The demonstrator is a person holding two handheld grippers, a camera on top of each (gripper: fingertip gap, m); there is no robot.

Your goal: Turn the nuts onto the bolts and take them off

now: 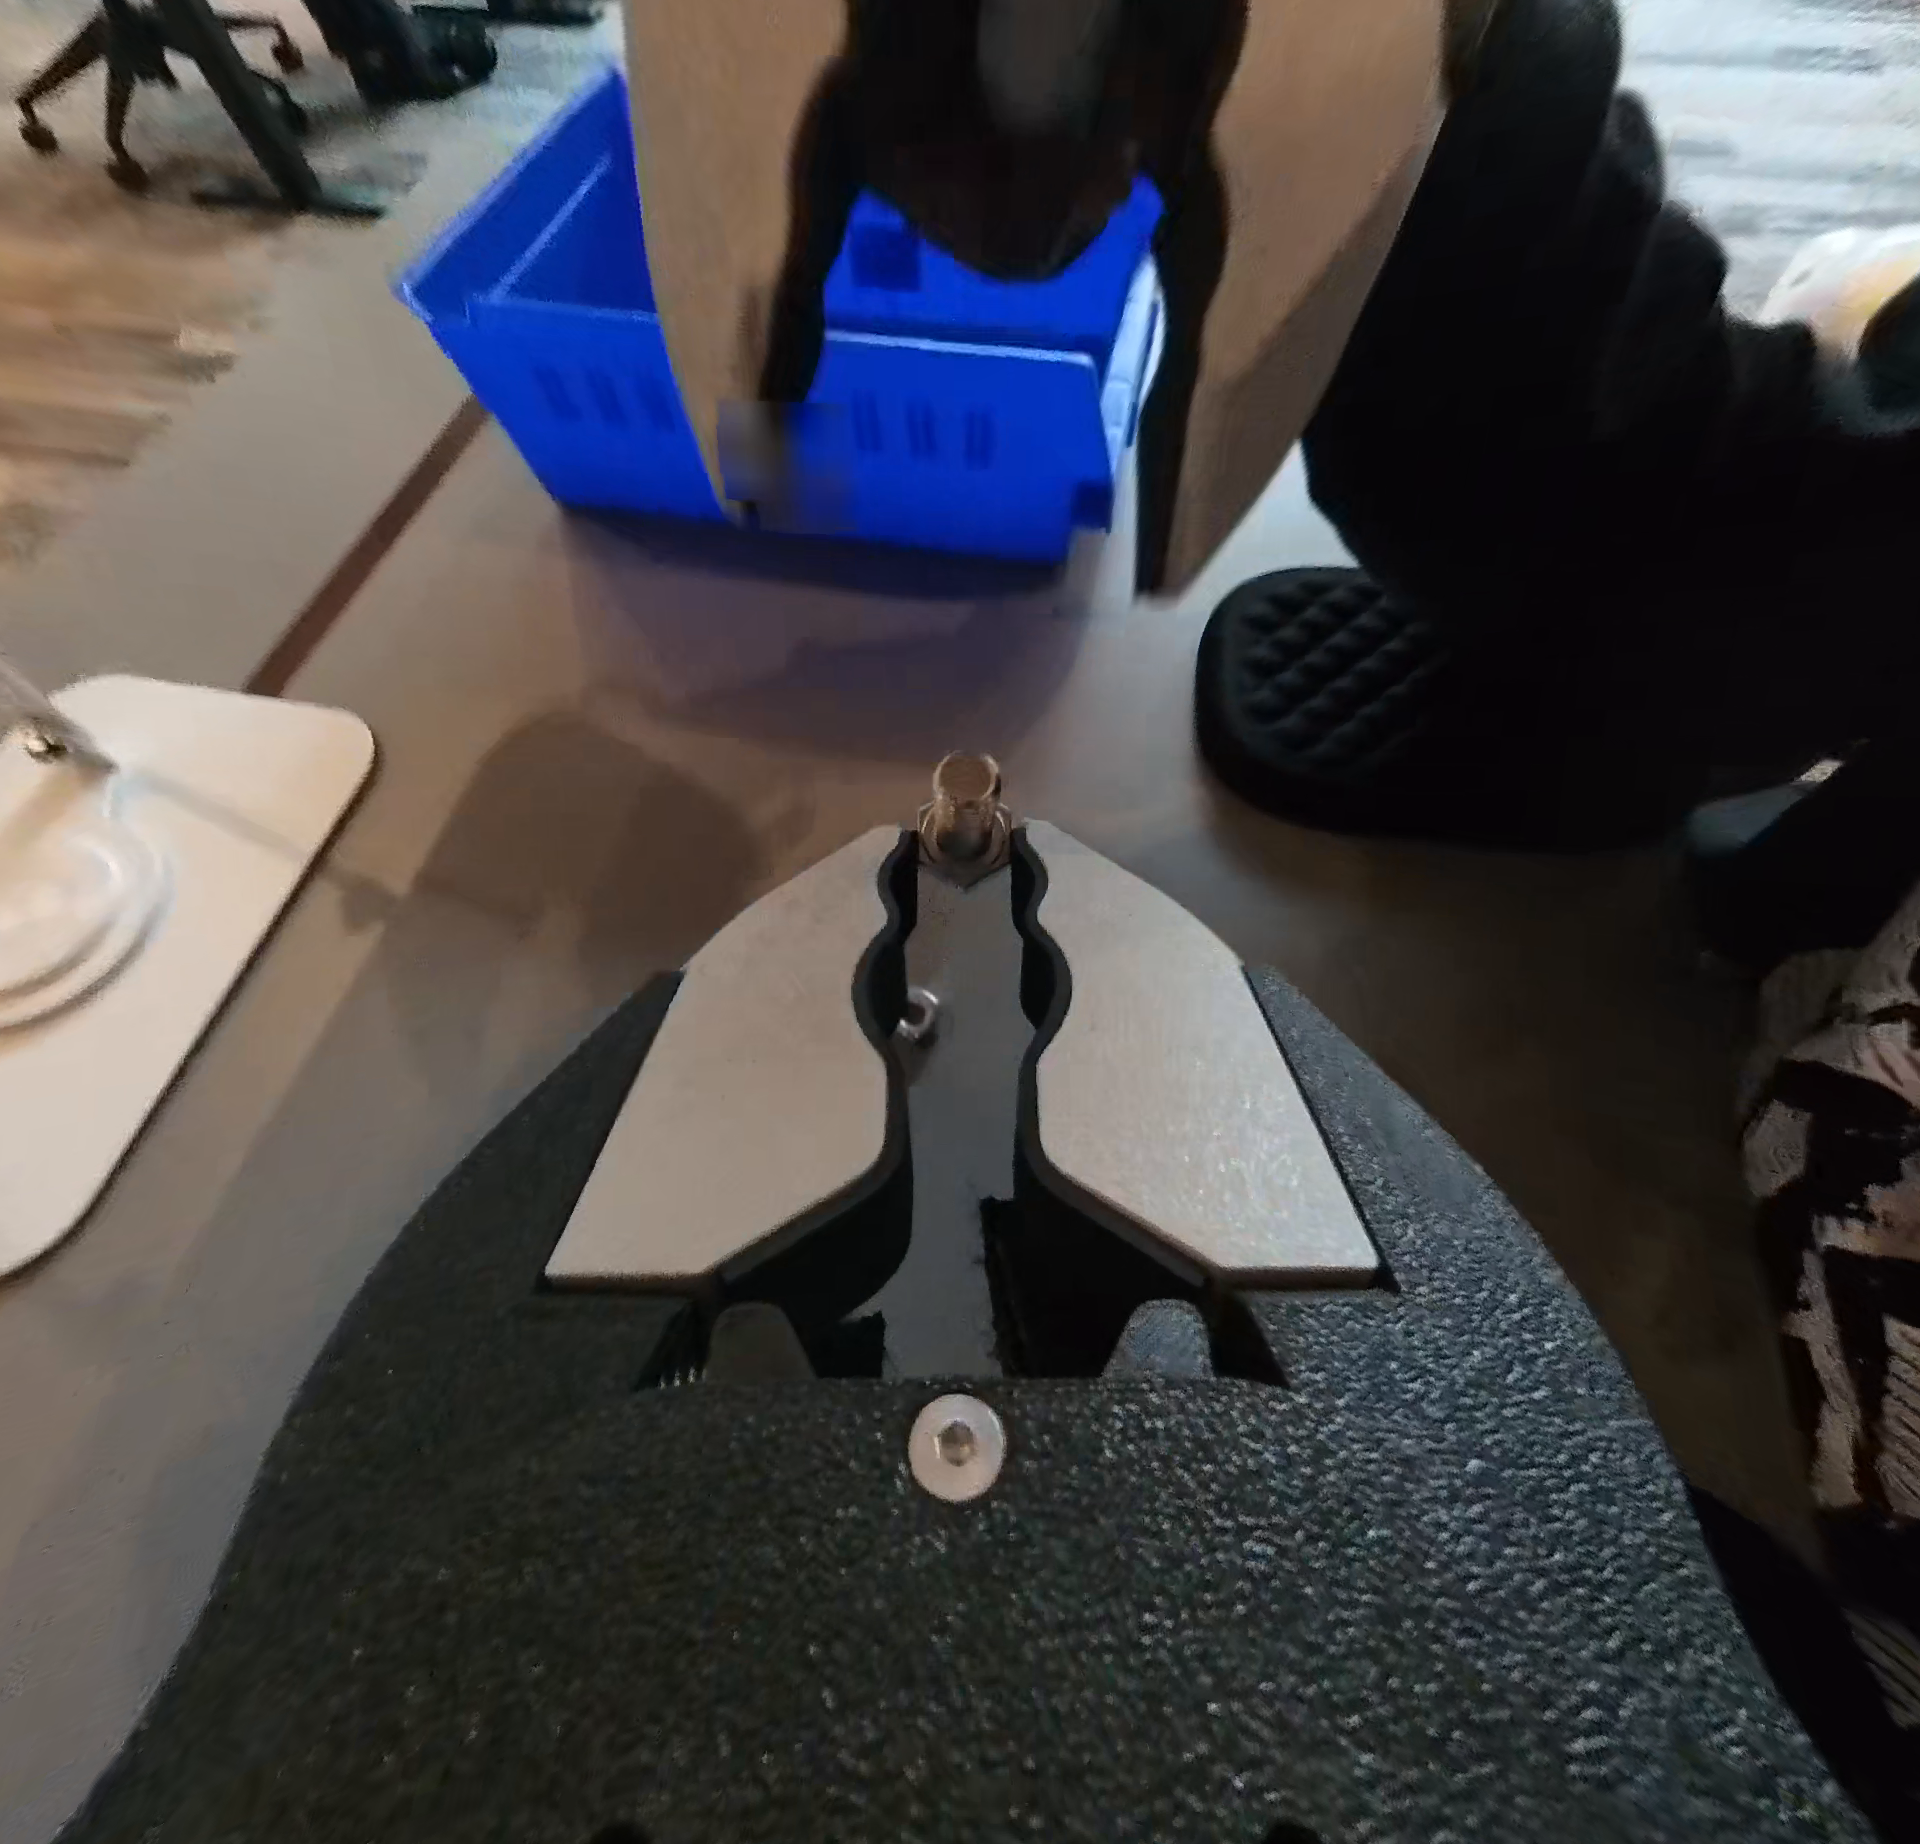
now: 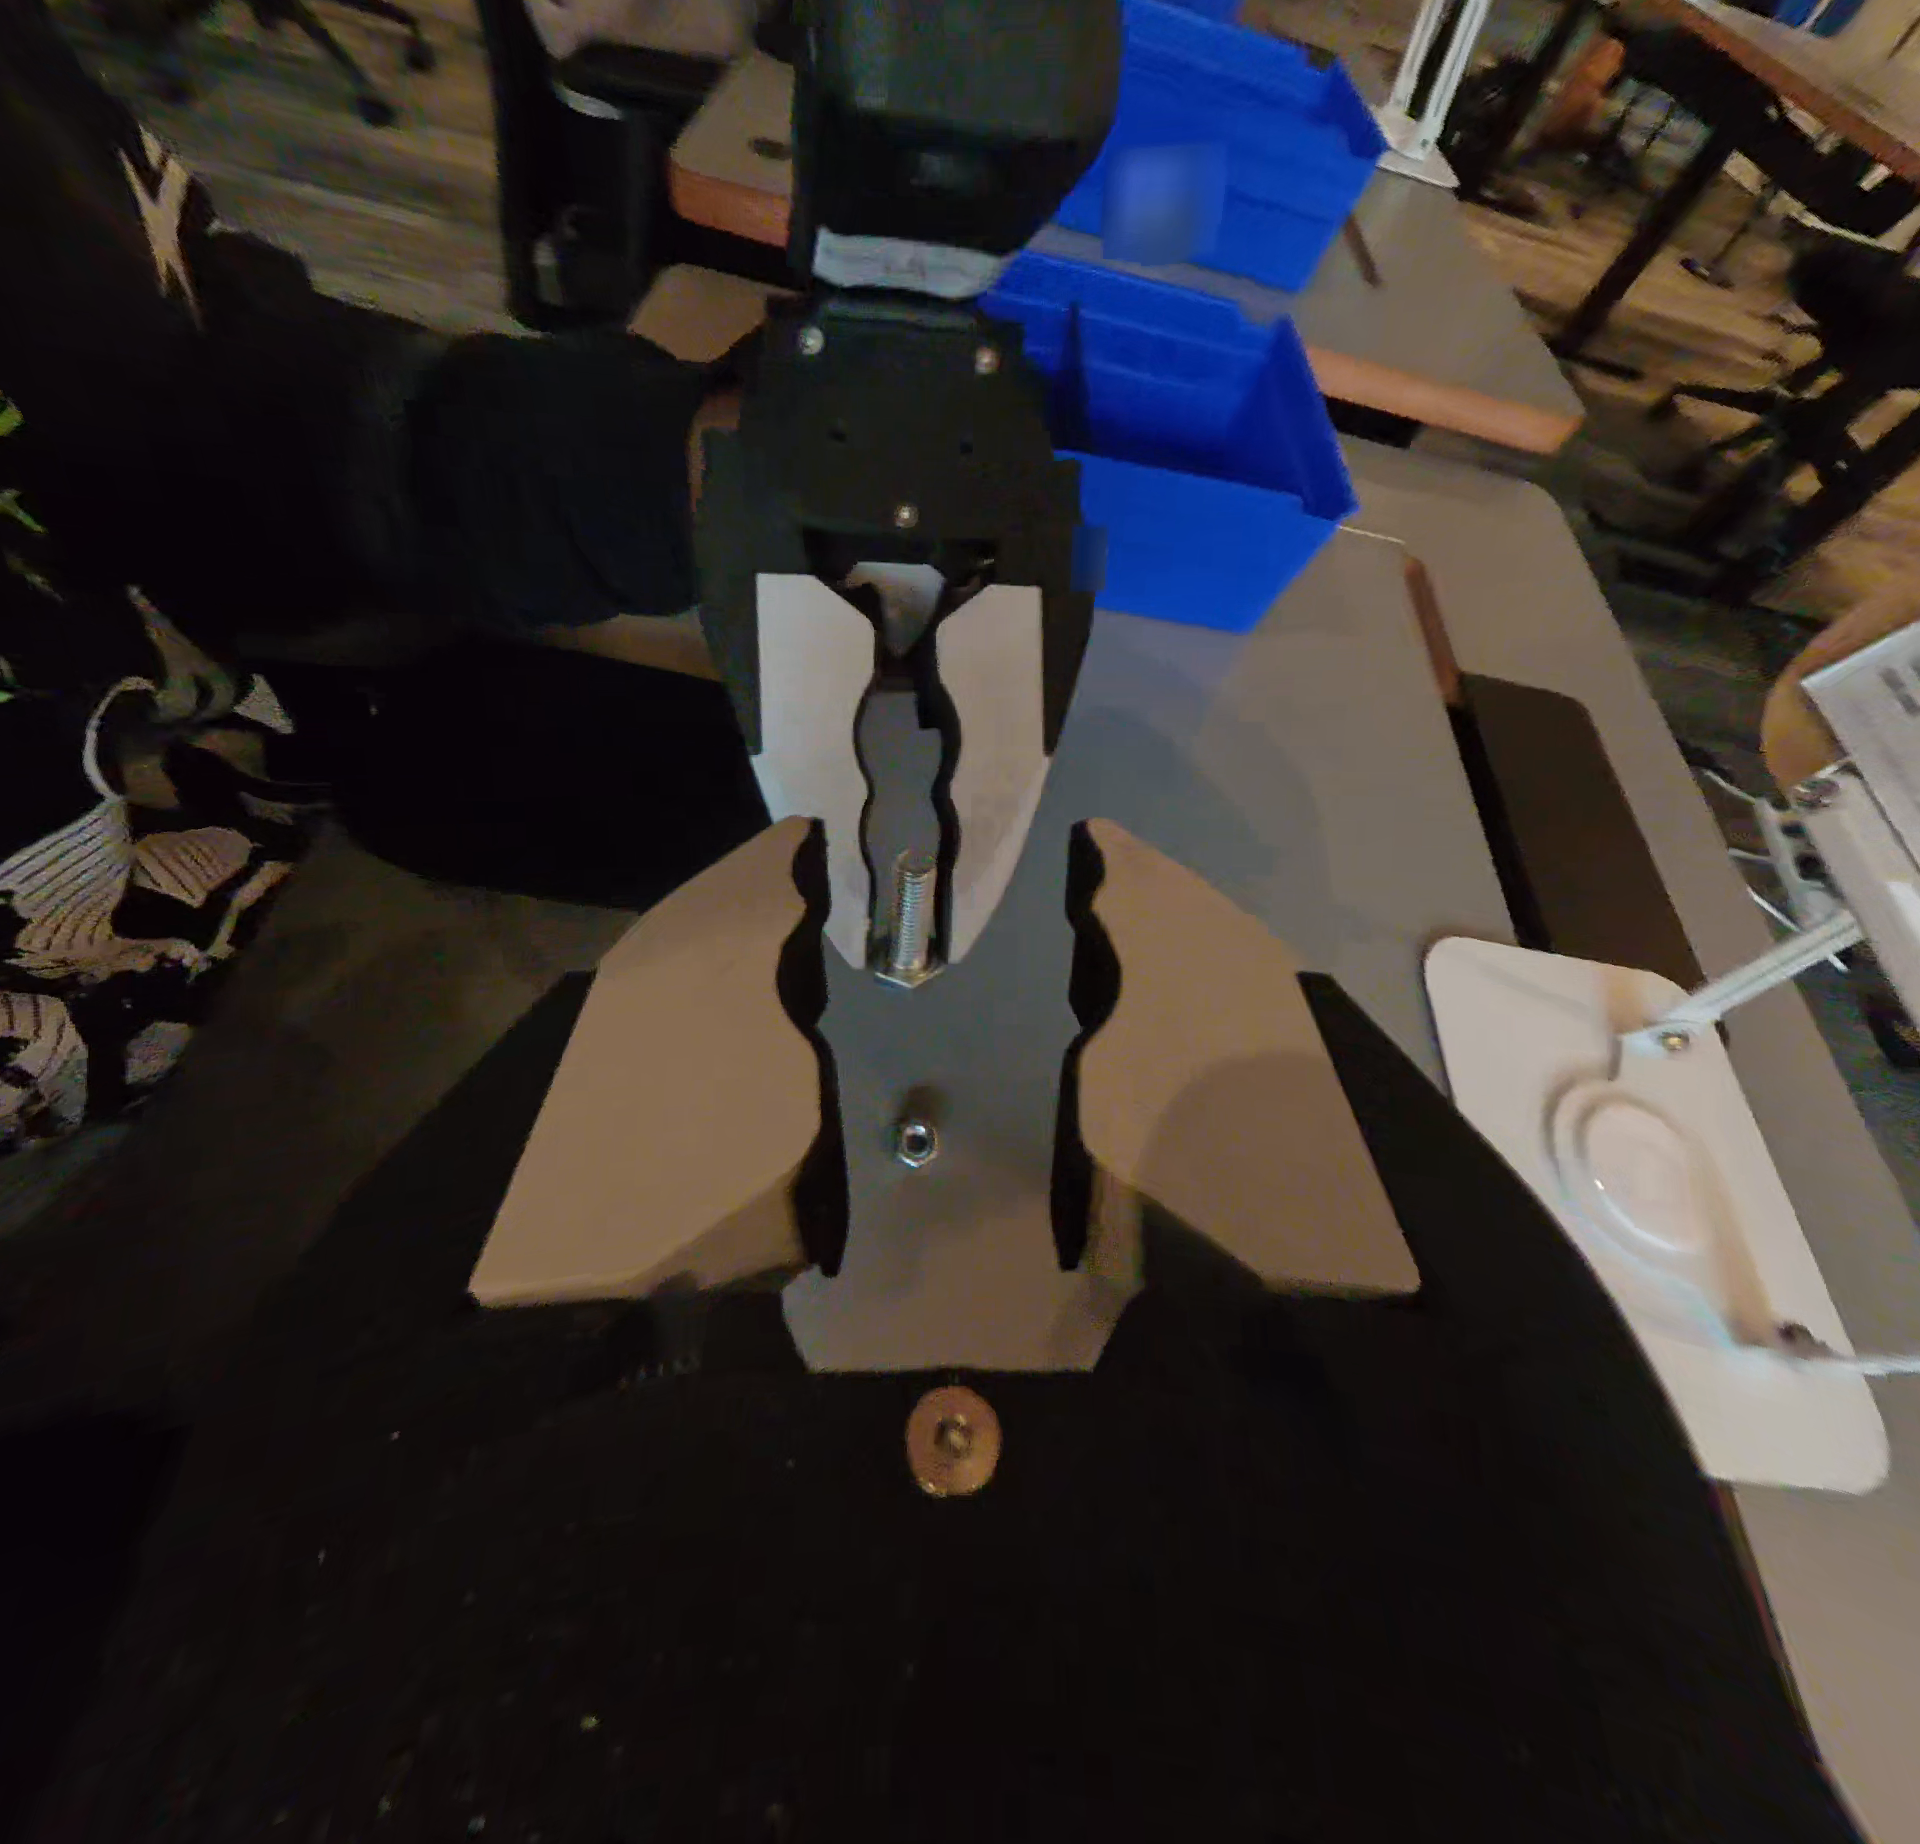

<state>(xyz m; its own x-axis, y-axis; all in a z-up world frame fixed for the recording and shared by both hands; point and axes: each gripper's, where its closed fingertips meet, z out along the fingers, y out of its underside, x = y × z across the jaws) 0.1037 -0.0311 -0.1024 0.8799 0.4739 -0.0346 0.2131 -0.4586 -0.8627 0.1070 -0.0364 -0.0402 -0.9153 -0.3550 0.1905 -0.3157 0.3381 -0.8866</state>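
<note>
1. A blue bin stood on the grey bench, with a second blue bin behind it nearer the far edge. The inside of neither could be seen; contents could not be told.
2. The left gripper had its fingers closed on the hexagonal head of a bolt; the threaded shank lay between the fingers in the right wrist view.
3. The right gripper had its fingers spread wide, holding nothing. It faced the left gripper tip to tip.
4. A loose nut lay on the bench between the open right fingers, apart from the bolt.
5. In the left wrist view the nut was half hidden behind a finger, and the near bin was blurred and partly covered by the right gripper.
6. A white stand base sat toward the bench's right edge, cut off by the frame.
</note>
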